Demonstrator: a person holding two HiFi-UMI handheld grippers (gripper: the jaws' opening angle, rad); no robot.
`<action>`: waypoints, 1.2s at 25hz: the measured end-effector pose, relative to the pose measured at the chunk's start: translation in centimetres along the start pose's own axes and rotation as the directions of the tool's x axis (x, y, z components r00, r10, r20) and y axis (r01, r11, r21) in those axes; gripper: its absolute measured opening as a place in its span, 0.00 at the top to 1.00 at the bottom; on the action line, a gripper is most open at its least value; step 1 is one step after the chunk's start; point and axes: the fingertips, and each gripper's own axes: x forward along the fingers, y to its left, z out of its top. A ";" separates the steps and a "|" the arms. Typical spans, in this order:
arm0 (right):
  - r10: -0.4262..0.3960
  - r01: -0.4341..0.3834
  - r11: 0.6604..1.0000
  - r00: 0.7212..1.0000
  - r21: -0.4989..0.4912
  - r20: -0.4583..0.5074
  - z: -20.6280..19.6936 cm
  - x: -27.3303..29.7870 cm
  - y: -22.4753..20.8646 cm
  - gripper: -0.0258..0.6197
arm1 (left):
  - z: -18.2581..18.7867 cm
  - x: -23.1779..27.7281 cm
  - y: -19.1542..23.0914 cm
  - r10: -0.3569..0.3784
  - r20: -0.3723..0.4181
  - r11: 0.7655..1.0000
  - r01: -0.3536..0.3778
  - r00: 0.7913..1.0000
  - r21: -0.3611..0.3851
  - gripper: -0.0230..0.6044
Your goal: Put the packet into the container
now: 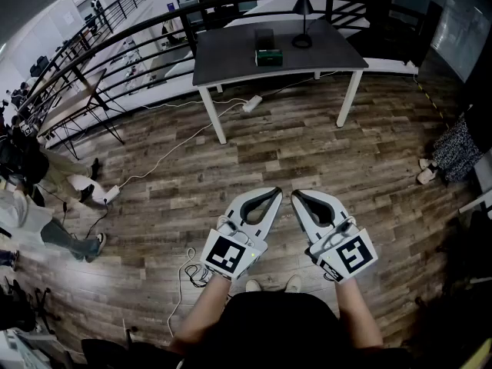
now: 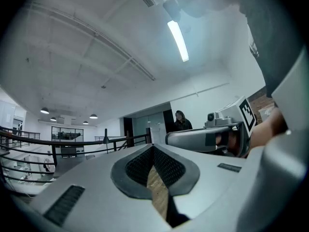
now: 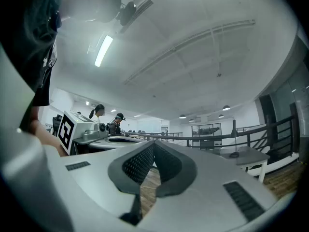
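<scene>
Far ahead a grey table carries a small green item with a dark box-like item behind it; which is the packet and which the container is too small to tell. I hold both grippers level, side by side over the wooden floor, well short of the table. My left gripper is shut, tips touching, with nothing between them. My right gripper is shut and empty too. Each gripper view shows the other gripper alongside.
A black desk lamp stands on the table. A white power strip and cables lie on the floor. A dark railing runs behind the table. People stand at the left edge, and another person's feet show at the right.
</scene>
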 end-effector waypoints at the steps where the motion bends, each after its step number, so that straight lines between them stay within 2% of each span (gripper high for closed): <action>1: -0.001 0.001 1.000 1.000 0.000 0.001 0.0 0.0 0.1 0.95 | 0.3 0.0 0.0 0.003 0.003 1.000 -0.003 1.000 -0.010 0.96; 7: -0.023 0.023 1.000 0.999 0.016 0.025 0.2 0.0 -0.1 0.95 | 0.6 -0.1 0.1 0.002 0.002 1.000 -0.002 1.000 -0.008 0.96; 15: -0.040 0.040 0.999 0.999 -0.001 0.011 -0.1 -0.8 -0.6 0.95 | 0.9 0.4 -0.5 0.000 0.007 1.000 0.000 1.000 -0.027 0.95; 19: -0.045 0.045 0.999 0.999 -0.014 0.006 -0.2 -1.6 -1.4 0.95 | 0.5 0.8 -1.1 -0.002 -0.011 1.000 0.002 1.000 0.016 0.95; 23: -0.040 0.040 0.999 0.999 -0.019 -0.005 -0.7 -2.6 -2.4 0.95 | 0.4 1.7 -1.8 0.023 -0.012 1.000 -0.023 1.000 -0.014 0.96; 30: -0.020 0.019 0.999 1.000 -0.031 -0.019 -1.3 -5.1 -5.0 0.95 | 0.2 4.5 -4.0 0.042 -0.020 0.999 -0.042 0.999 -0.018 0.95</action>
